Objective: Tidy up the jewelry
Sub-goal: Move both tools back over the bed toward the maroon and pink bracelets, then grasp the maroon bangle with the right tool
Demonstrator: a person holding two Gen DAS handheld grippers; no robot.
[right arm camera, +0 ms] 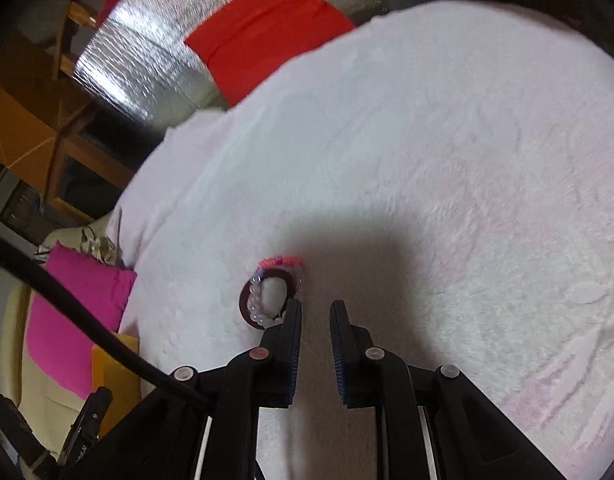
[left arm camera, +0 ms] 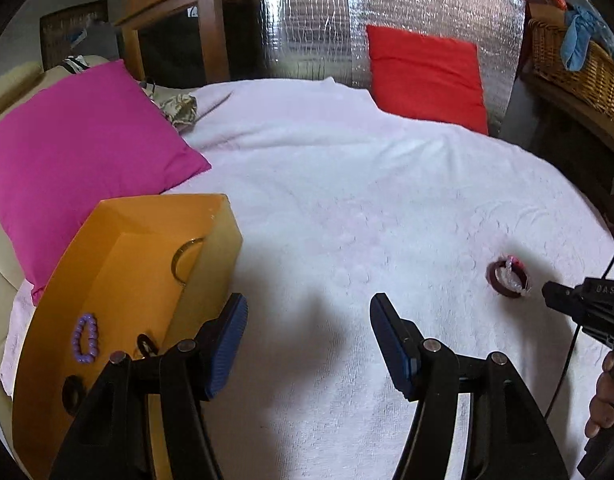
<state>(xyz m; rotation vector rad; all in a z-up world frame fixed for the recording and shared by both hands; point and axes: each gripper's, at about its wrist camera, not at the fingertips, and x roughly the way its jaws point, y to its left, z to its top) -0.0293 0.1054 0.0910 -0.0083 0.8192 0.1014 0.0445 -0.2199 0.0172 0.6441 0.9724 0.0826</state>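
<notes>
An orange box (left arm camera: 155, 208) at the left holds a purple bead bracelet (left arm camera: 85, 338), a gold bangle (left arm camera: 183, 256) and a black ring (left arm camera: 73, 394). My left gripper (left arm camera: 307, 304) hangs open over the white towel (left arm camera: 347, 200), just right of the box, with nothing between its fingers. A dark red bangle (right arm camera: 243, 300) lies on the towel with a clear bead bracelet (right arm camera: 254, 304) across it and pink beads (right arm camera: 279, 261) at its far edge. My right gripper (right arm camera: 315, 308) stands just right of this pile. Its jaws are narrowly apart and hold nothing, and the left finger is almost at the bangle.
A pink pillow (left arm camera: 79, 152) lies behind the box and a red pillow (left arm camera: 427, 76) leans on the silver foil wall. A wicker basket (left arm camera: 579, 68) stands at the right. A black cable (right arm camera: 87, 320) runs across the lower left of the right wrist view.
</notes>
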